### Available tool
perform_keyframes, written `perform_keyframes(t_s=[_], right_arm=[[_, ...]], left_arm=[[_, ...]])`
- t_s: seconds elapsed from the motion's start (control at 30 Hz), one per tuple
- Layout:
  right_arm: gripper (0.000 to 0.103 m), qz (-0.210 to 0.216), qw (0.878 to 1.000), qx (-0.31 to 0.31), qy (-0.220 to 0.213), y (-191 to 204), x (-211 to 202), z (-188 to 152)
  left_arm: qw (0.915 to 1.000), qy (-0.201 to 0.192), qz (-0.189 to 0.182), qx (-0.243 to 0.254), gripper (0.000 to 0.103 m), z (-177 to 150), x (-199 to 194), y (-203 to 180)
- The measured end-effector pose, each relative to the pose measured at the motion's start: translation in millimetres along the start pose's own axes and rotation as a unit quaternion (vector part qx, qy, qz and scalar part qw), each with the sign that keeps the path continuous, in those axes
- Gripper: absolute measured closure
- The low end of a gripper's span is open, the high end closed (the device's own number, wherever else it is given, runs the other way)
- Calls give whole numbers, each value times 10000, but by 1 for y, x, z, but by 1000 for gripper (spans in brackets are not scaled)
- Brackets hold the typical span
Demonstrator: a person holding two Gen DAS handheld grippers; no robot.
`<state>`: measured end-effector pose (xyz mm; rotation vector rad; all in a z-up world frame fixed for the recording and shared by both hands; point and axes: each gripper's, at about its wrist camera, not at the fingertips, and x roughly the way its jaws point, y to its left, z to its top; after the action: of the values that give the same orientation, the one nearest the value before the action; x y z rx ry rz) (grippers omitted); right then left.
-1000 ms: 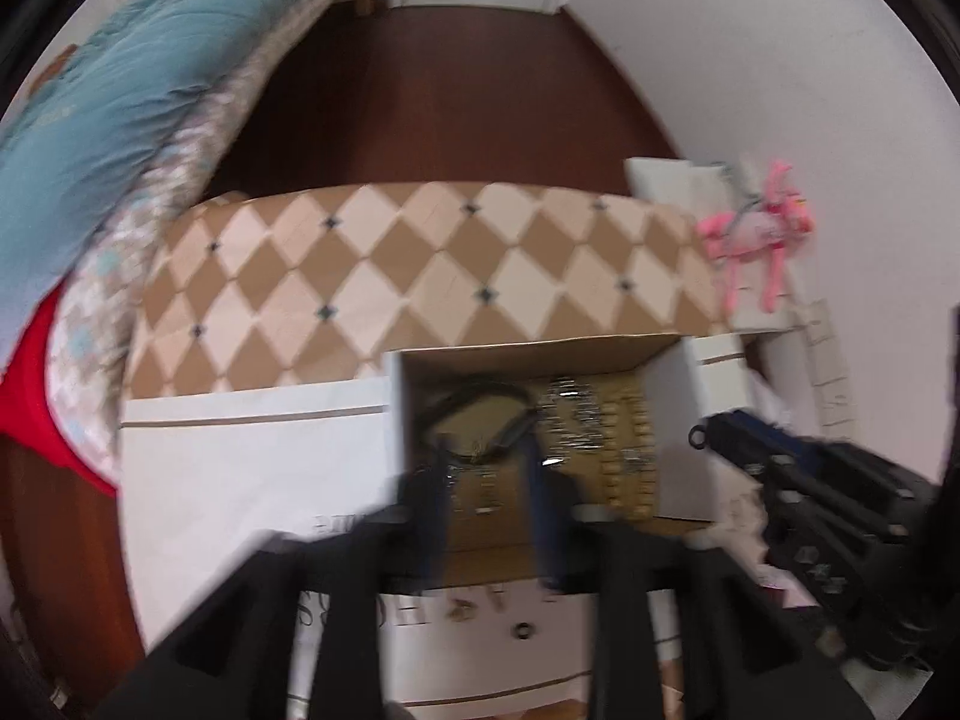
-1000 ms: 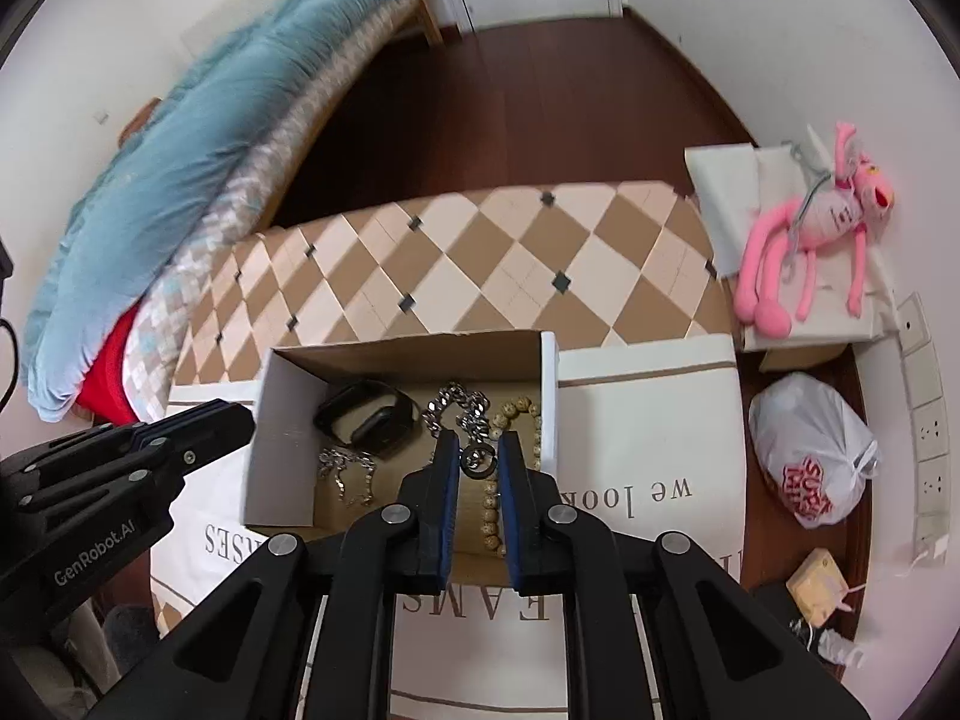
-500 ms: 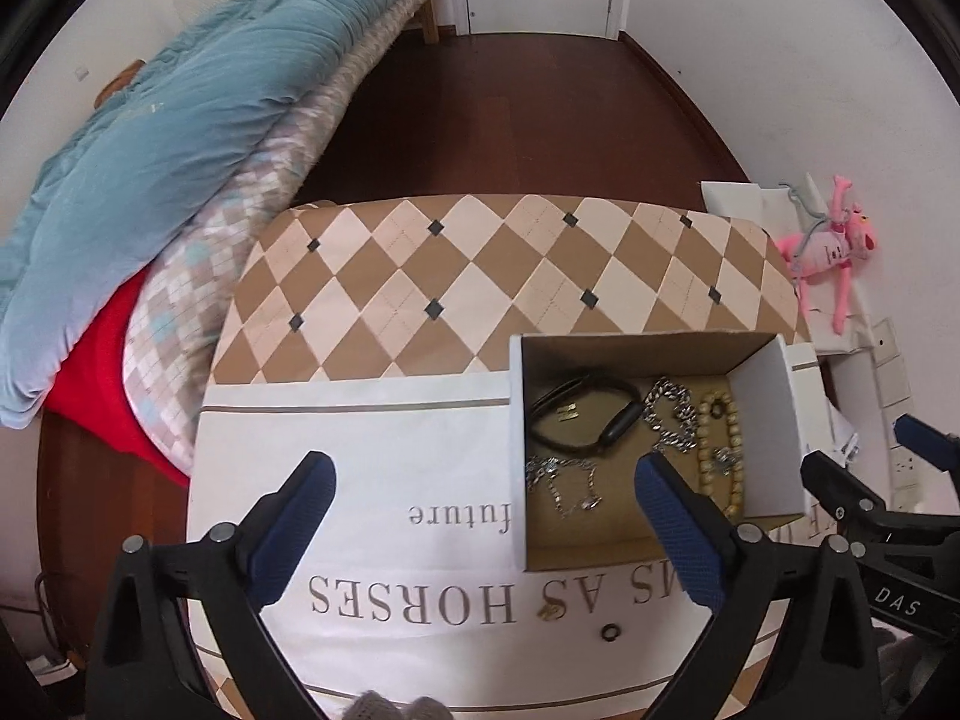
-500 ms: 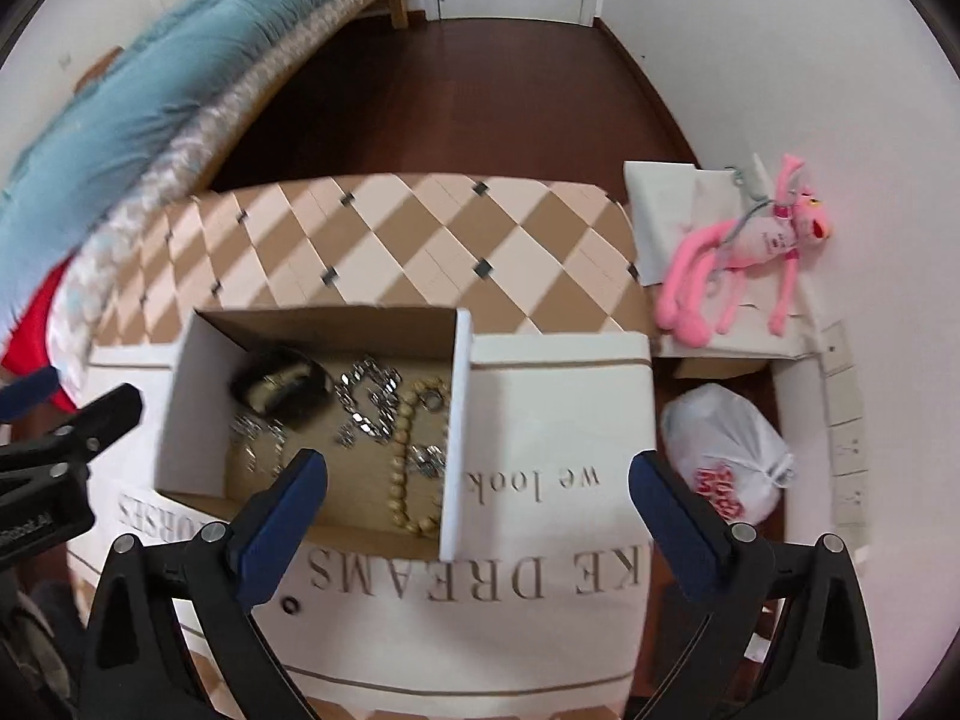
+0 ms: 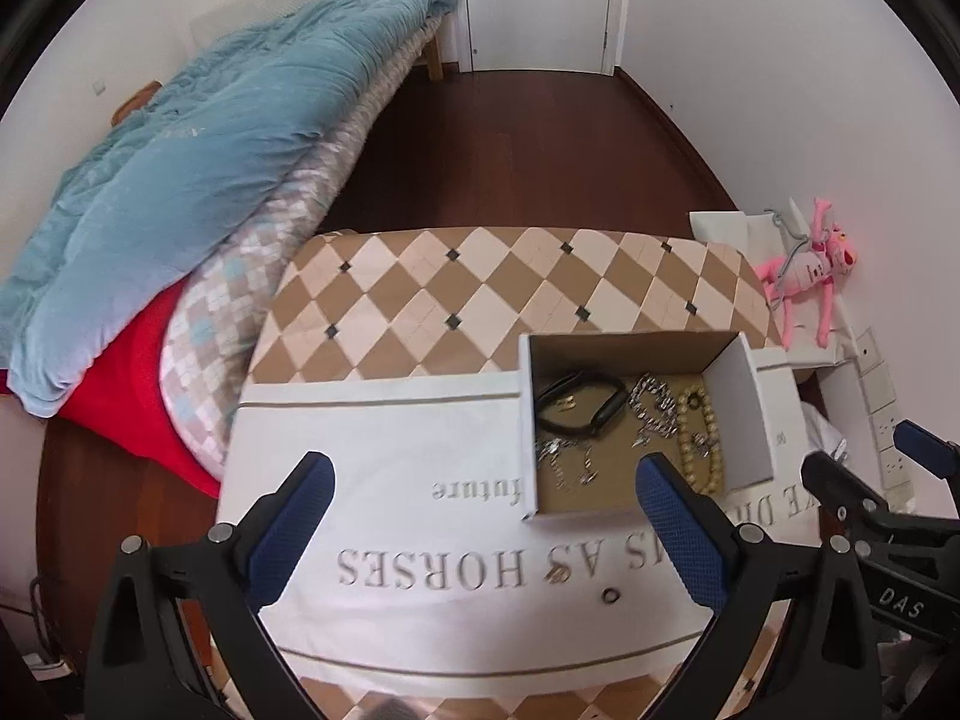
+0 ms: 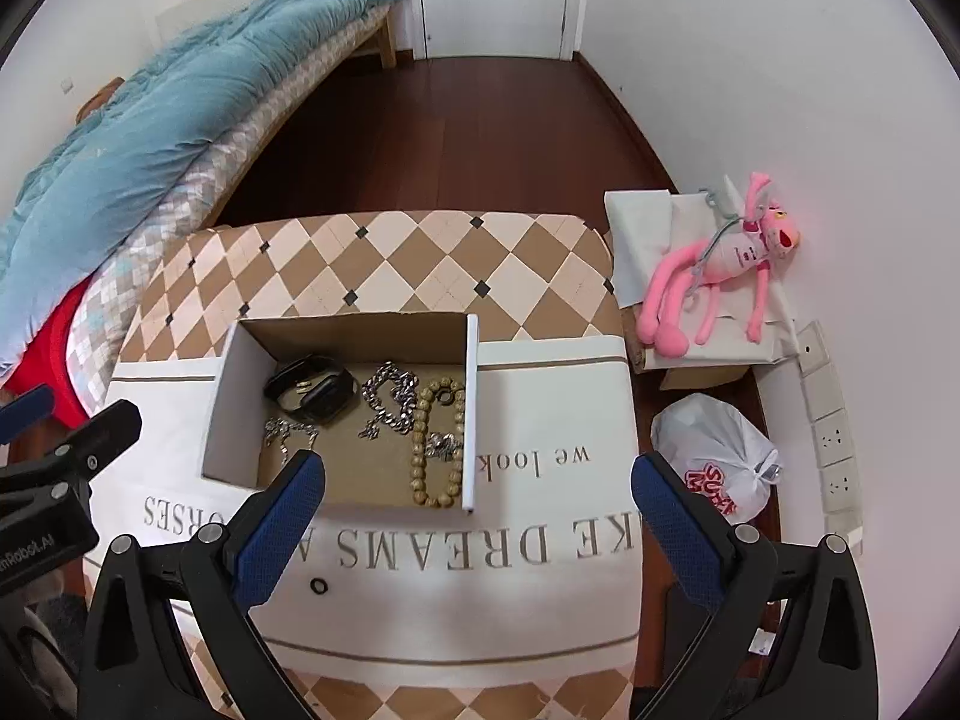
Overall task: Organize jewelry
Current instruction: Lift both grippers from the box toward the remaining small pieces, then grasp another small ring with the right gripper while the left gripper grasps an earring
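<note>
A white cardboard box [image 5: 744, 414] [image 6: 231, 402] stands on a lettered white cloth [image 5: 420, 570]. Inside it lie a black band [image 5: 606, 414] [image 6: 324, 399], a chunky silver chain [image 5: 654, 405] [image 6: 390, 399], a beaded bracelet [image 5: 711, 456] [image 6: 420, 450] and a thin silver chain [image 5: 564, 462] [image 6: 288, 435]. A small silver piece [image 6: 443, 447] rests on the beads. A small black ring [image 5: 611, 596] [image 6: 318, 587] and a tiny gold piece [image 5: 558, 573] lie on the cloth in front of the box. My left gripper [image 5: 483, 471] and my right gripper [image 6: 478, 468] both hang above the box's near edge, wide open and with nothing in them.
The cloth covers a table with a brown diamond pattern [image 5: 480, 288]. A bed with a blue quilt [image 5: 210, 150] is at the left. On the right are a pink plush toy [image 6: 720, 276], a white plastic bag [image 6: 714, 456] on the floor and wall sockets [image 6: 834, 438].
Both grippers went from nearly shut to wide open and drew back and up from the box. The silver piece between the right fingers is gone from them.
</note>
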<state>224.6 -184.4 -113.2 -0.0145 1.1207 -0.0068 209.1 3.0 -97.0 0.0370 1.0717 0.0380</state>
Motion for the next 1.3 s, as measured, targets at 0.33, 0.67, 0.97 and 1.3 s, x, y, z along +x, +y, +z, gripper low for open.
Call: perform_keyframes(t_s=[0.33, 0.67, 0.97, 1.3], right_arm=[[0, 464, 9981, -252, 301, 39, 37, -80], [45, 703, 9936, -710, 531, 94, 93, -121], [90, 458, 9940, -958, 256, 105, 85, -135], [90, 380, 9991, 108, 179, 18, 62, -121]], left_arm=[[9968, 685, 404, -111, 0, -88, 59, 35], [9913, 1194, 512, -212, 0, -140, 96, 64], [9924, 1158, 403, -83, 0, -132, 84, 48], [9944, 1031, -98, 231, 1, -102, 100, -20]])
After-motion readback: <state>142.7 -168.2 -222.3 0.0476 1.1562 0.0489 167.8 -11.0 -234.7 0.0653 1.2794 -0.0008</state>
